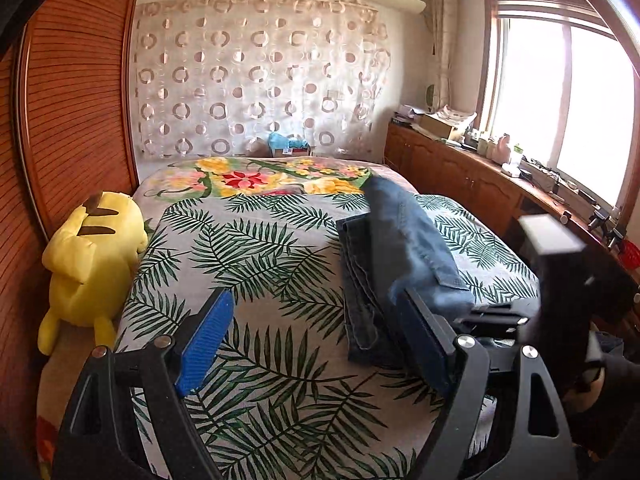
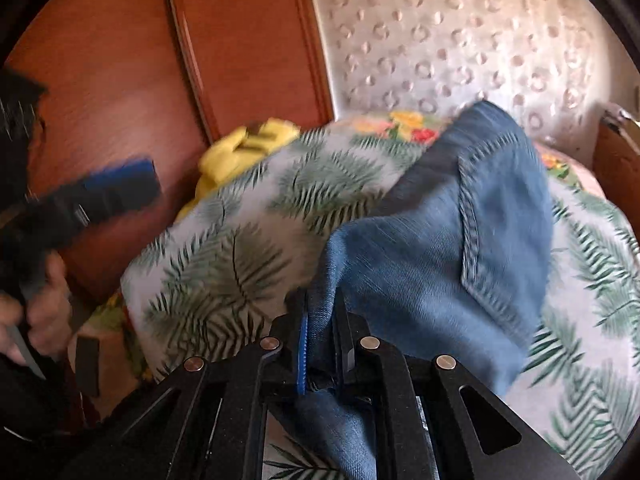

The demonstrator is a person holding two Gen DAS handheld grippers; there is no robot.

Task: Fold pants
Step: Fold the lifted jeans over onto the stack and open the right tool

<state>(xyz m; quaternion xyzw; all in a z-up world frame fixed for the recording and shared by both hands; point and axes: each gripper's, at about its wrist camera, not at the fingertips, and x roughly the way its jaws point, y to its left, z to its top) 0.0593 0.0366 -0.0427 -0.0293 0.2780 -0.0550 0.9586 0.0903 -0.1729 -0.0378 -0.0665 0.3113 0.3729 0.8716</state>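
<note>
1. The right gripper (image 2: 320,336) is clamped on a thick fold of the jeans (image 2: 440,248); denim is bunched tight between its jaws, and the cloth drapes up and away over the bed (image 2: 224,264)

2. The left gripper (image 1: 316,344) stands wide apart with nothing between its jaws, hovering over the leaf-print cover beside the jeans (image 1: 400,240) without touching them; its blue pad (image 1: 204,344) is bare

3. In the left wrist view the jeans lie toward the window side of the bed (image 1: 248,248), part already stacked in layers flat on the cover, part lifted into a ridge that runs to the right gripper (image 1: 492,316)

4. Judged risk: only 1 gripper carries the lifted part, so the free side may sag or twist, and the fold could land skewed over the lower layers

5. Judged risk: the grip takes in several layers at an edge; if the inner layers slip out, the stack underneath could be dragged out of line

6. Judged risk: the right wrist view is smeared by motion, so the swing looks quick; heavy denim may overshoot and bunch the loose bed cover beneath it

7. Judged risk: the open left jaws sit close to the lying layers and could snag them if they come across low

8. The yellow plush toy (image 1: 92,256) sits at the far edge by the wardrobe (image 1: 76,92), well apart from the jeans, so it looks to be no hindrance
</note>
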